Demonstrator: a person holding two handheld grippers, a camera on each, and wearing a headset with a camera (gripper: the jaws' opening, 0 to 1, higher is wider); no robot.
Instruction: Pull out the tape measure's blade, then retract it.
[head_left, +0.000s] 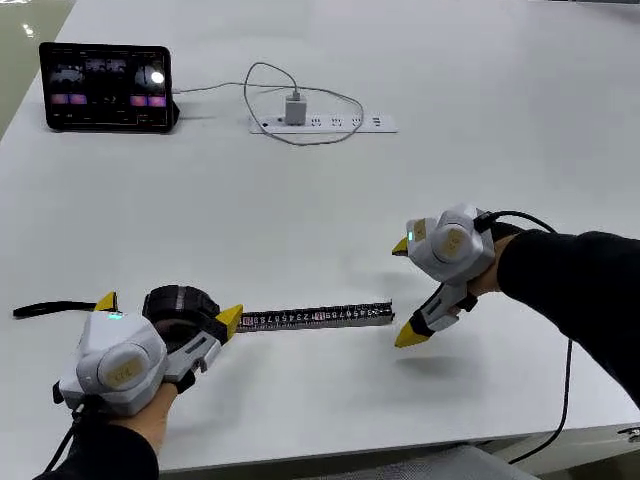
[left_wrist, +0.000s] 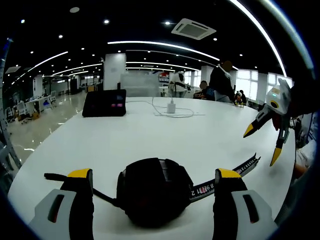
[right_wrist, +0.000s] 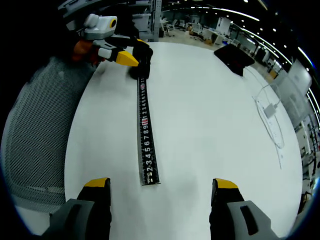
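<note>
Broad white table (head_left: 420, 70) in an open-plan hall: dark ceiling (left_wrist: 150, 15) with curved light strips (left_wrist: 165, 45) and a vent (left_wrist: 193, 28), bright windows (left_wrist: 264, 82) at right, glossy floor (left_wrist: 40, 125), grey mesh chair (right_wrist: 35, 130) beside the table

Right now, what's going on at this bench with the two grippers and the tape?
A person works a gripper in each hand at a white table. The left gripper brackets the black tape measure case, jaws on either side with gaps showing in its own view. The blade lies pulled out flat on the table, pointing toward the right gripper, which is open just past the blade's free end and holds nothing.
</note>
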